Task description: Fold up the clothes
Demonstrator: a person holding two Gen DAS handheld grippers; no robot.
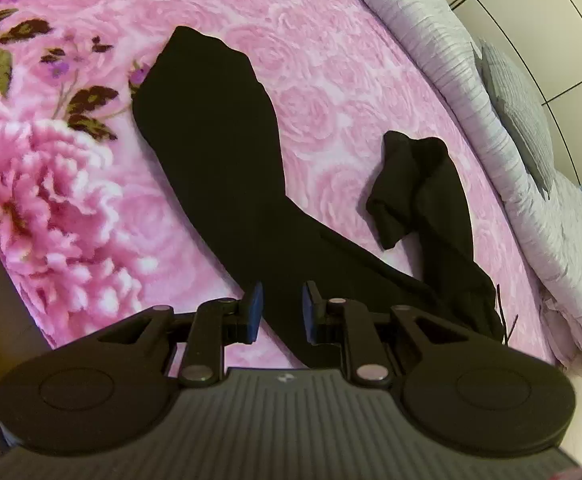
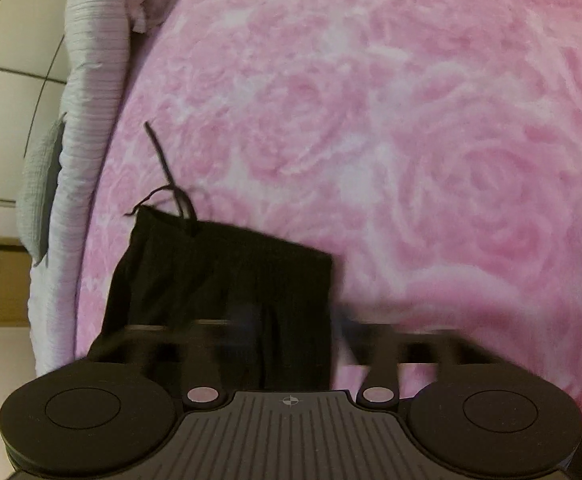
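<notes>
Black trousers (image 1: 219,152) lie spread on a pink rose-patterned blanket (image 1: 331,80). One leg runs straight away from me. The other leg (image 1: 415,188) is crumpled to the right. My left gripper (image 1: 282,312) is open, its blue pads (image 1: 255,310) on either side of the near part of the straight leg, just above it. In the right wrist view the waistband end (image 2: 227,276) with its drawstring (image 2: 163,168) lies ahead. My right gripper (image 2: 295,332) hovers over the waistband's right corner; its fingers are motion-blurred and look spread apart.
A grey crinkled quilt (image 1: 471,92) runs along the bed's far edge, with a grey cushion (image 1: 523,128) on it. It also shows in the right wrist view (image 2: 91,60). A large flower print (image 1: 43,200) covers the blanket's left side. Tiled wall stands behind the bed.
</notes>
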